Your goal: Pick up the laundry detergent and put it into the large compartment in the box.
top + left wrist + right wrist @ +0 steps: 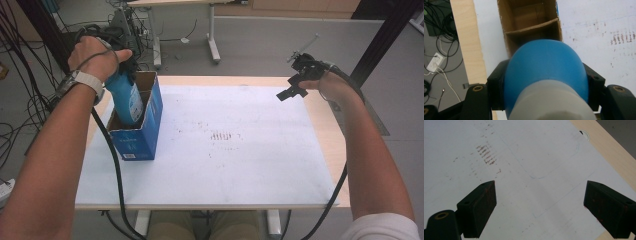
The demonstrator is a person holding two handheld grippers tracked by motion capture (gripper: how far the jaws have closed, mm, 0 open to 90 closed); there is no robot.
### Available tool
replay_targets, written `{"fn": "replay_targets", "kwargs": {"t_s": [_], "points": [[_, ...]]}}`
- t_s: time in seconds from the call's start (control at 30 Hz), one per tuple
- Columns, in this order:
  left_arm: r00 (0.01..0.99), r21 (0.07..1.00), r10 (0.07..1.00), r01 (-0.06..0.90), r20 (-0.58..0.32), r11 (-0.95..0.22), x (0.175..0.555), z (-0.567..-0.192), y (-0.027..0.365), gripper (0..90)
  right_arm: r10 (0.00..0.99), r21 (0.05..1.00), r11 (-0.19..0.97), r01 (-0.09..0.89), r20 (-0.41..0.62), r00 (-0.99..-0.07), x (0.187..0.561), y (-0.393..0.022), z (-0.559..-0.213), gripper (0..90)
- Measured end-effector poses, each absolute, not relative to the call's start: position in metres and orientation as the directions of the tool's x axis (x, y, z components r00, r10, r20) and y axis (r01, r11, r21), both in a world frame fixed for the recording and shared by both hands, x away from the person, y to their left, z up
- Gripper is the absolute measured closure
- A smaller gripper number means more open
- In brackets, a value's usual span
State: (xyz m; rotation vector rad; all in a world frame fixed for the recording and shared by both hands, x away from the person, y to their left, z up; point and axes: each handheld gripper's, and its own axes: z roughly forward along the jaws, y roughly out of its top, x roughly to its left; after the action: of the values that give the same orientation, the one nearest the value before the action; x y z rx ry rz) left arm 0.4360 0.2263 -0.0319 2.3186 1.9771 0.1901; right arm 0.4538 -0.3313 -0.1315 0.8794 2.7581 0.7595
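High view: the left claw [127,67] sits at about ten o'clock on the bench [320,125], held in the person's left hand [95,57]. It is pinching a blue bottle [125,97] by its top. The bottle stands upright with its bottom end down inside a blue cardboard box [145,135]. The box stands near the left edge of the white sheet [230,165] that covers the bench.

In the left gripper view, the blue bottle [546,67] fills the space between the two black jaws, which press on its sides. Below it is the open box [531,22], with a cardboard wall splitting it into two parts. I cannot tell which part the bottle is going into.

The right claw [292,90] is at about two o'clock, up in the air over the far right corner of the sheet. In the right gripper view its jaws are spread wide with nothing between them, above the white sheet [536,157] with brown marks [486,153].
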Motion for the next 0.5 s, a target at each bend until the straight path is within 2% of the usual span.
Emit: {"fn": "replay_targets", "kwargs": {"t_s": [0.5], "points": [[0.171, 0.150, 0.984, 0.973, 0.042, -0.176, 0.436, -0.057, 0.224, 37.3, 0.577, 0.506, 0.701, 0.502, 0.011, -0.817, 0.453, -0.331, -0.132, 11.1]]}}
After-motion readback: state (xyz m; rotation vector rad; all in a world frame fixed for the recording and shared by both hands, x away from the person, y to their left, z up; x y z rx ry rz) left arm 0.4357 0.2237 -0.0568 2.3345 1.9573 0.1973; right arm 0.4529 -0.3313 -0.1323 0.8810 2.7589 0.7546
